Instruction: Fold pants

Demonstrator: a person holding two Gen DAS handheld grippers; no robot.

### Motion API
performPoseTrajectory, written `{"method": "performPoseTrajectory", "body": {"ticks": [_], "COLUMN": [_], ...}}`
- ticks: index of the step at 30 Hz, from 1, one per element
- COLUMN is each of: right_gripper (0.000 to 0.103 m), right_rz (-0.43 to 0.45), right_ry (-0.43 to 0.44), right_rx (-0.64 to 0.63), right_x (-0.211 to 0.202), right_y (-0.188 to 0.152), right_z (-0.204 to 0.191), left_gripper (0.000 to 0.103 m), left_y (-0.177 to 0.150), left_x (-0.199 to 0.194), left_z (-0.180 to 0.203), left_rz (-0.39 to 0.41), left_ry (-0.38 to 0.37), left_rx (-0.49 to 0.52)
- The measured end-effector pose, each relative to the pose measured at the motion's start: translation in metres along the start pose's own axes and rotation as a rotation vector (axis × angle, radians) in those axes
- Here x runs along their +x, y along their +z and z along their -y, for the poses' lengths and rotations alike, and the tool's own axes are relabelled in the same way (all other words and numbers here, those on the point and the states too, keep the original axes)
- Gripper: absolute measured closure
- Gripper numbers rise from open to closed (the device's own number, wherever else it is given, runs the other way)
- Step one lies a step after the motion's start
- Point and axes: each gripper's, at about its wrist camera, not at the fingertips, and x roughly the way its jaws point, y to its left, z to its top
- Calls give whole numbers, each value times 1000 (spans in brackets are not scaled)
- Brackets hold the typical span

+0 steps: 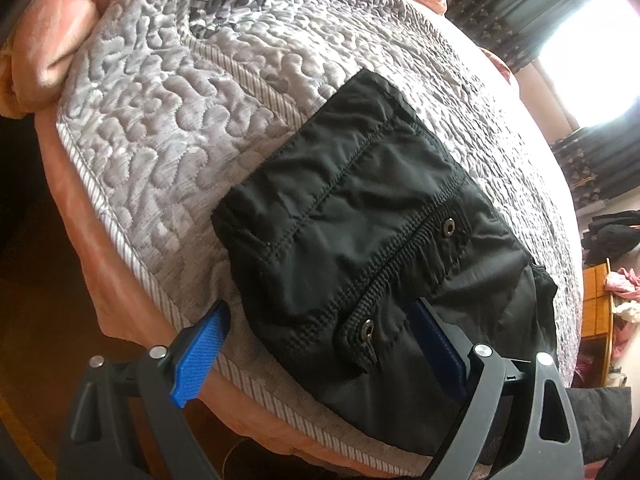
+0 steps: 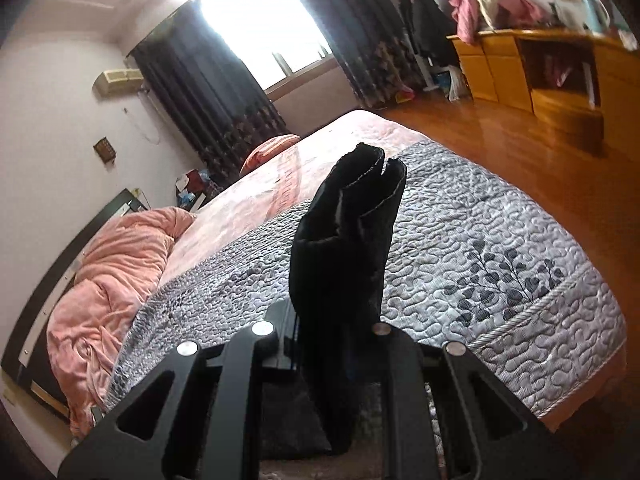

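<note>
- The black pants (image 1: 360,216) lie folded on a grey quilted bedspread (image 1: 168,120) near the edge of the bed, waistband towards the left wrist camera.
- Two metal eyelets (image 1: 449,225) sit in the ribbed elastic waistband; no brand tag, label or writing can be read on the fabric.
- The left gripper (image 1: 320,344) has its jaws wide apart: one blue finger (image 1: 200,356) is over the striped border of the bedspread beside the pants, and the other is at the waistband end of the pants, though whether it touches the fabric cannot be told.
- The right gripper (image 2: 320,332) is clamped on a bunch of the pants (image 2: 344,240); the cloth rises from between the jaws, and the two hemmed leg ends stand up at the top.
- Behind it, a pink duvet (image 2: 112,276) is heaped at the head of the bed, against a dark headboard (image 2: 52,272).
- Dark patterned curtains (image 2: 208,92) frame a bright window, a wooden desk unit (image 2: 552,76) stands against the far wall with pink clothes (image 2: 480,4) piled on it.
- No legible text appears anywhere in either view.
</note>
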Motion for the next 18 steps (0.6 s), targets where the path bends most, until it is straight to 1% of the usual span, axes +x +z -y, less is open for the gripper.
{"method": "performPoseTrajectory", "body": {"ticks": [9,18], "right_gripper": [89,89], "right_rz": [4,8], "right_ry": [-19,-32], "right_rx": [-132,-269], "right_x": [3,8], "right_y": [-7,-16], "right_z": [-46,-91], "left_gripper": [12,12], "left_y": [-3,1], "left_x": [-1,-8], "left_z": [-7,-13], "left_rz": [-5,2], "left_ry": [-12,-22], "left_rx": [-15,-18]}}
